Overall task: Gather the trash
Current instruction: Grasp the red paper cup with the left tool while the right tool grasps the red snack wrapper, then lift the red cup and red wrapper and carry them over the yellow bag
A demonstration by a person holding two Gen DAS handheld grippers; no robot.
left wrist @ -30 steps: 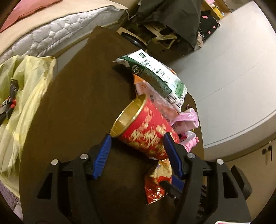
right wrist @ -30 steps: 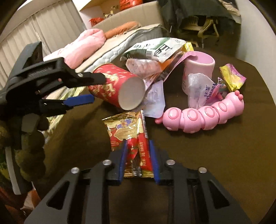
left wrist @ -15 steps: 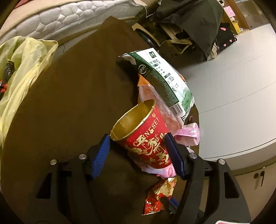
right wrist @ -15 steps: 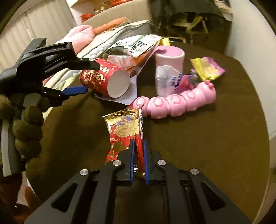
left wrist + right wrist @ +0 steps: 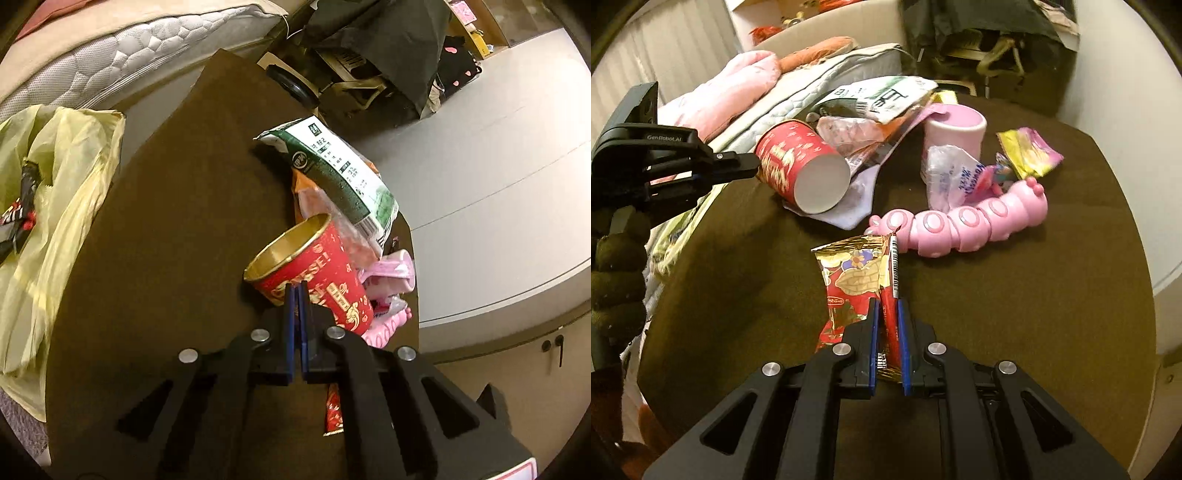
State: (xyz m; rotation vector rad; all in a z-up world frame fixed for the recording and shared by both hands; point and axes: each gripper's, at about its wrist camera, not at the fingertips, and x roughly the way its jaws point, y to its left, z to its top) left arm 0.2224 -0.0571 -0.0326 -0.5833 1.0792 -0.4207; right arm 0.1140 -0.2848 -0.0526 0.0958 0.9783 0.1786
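Two claws work over a dark brown worktop (image 5: 1034,314) strewn with litter. The left claw (image 5: 296,291) has its blue pads pressed flat together with no gap; its tips sit at the near wall of a red paper cup (image 5: 314,273), and from the right wrist view that claw (image 5: 753,162) reaches the cup's rim end, though I cannot tell whether the cup wall is pinched between the pads. The cup (image 5: 801,170) lies tipped on its side, gold-lined mouth toward the left claw and pale base toward the right camera; nothing shows inside it. The right claw (image 5: 886,314) is clamped on a red and gold snack wrapper (image 5: 857,277), whose lower end sits between the blue pads while the rest lies spread on the worktop. A pink mug (image 5: 955,131) stands upright farther back; its inside is not visible from here. Leaning against it is a crumpled clear plastic bag (image 5: 951,177). A green and white snack bag (image 5: 332,173) rests on other wrappers just behind the cup. A pink caterpillar toy (image 5: 960,225) lies beyond the wrapper, with a yellow and purple wrapper (image 5: 1030,155) near its far end. At the worktop's left edge hangs a yellow plastic bag (image 5: 66,206) holding a dark red-and-black wrapper (image 5: 20,210).
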